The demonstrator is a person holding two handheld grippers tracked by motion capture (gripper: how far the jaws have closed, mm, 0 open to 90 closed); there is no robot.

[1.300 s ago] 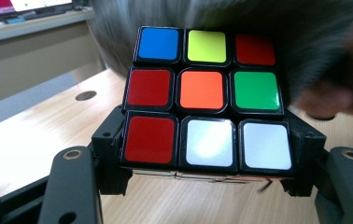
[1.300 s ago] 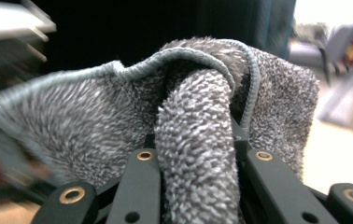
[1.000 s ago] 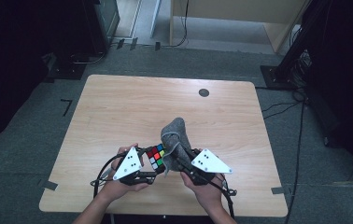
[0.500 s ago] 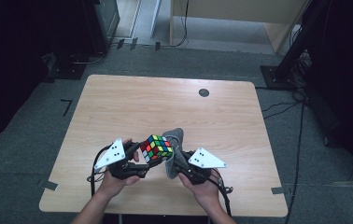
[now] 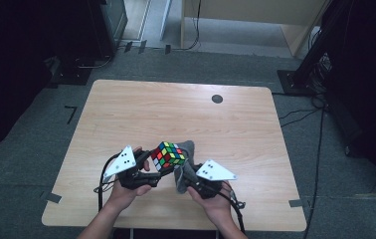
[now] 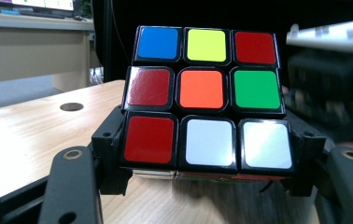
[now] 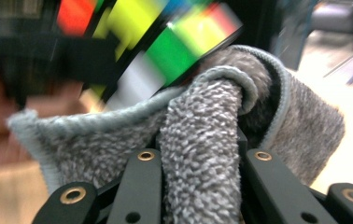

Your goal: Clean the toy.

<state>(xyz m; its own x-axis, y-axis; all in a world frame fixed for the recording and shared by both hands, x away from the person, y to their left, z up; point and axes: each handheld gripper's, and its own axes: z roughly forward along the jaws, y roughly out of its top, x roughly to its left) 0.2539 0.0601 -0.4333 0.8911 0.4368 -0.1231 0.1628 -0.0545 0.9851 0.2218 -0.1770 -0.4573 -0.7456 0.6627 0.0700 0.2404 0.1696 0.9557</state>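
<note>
At lower centre of the high view, the scrambled multicoloured puzzle cube [image 5: 168,155] is clamped by the left gripper [image 5: 152,170] above the light wooden table [image 5: 126,114], exposed for wiping; the fluffy grey cloth [image 7: 202,154], pinched in the right gripper [image 5: 182,180], is pressed against it

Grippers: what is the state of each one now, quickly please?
Left gripper: shut on the cube.
Right gripper: shut on the grey cloth.

Scrambled puzzle cube [image 5: 168,155] and grey cloth [image 5: 183,169], lower centre of the high view.
The cube sits tilted, raised off the table; the bunched, fluffy cloth touches its right side.
</note>
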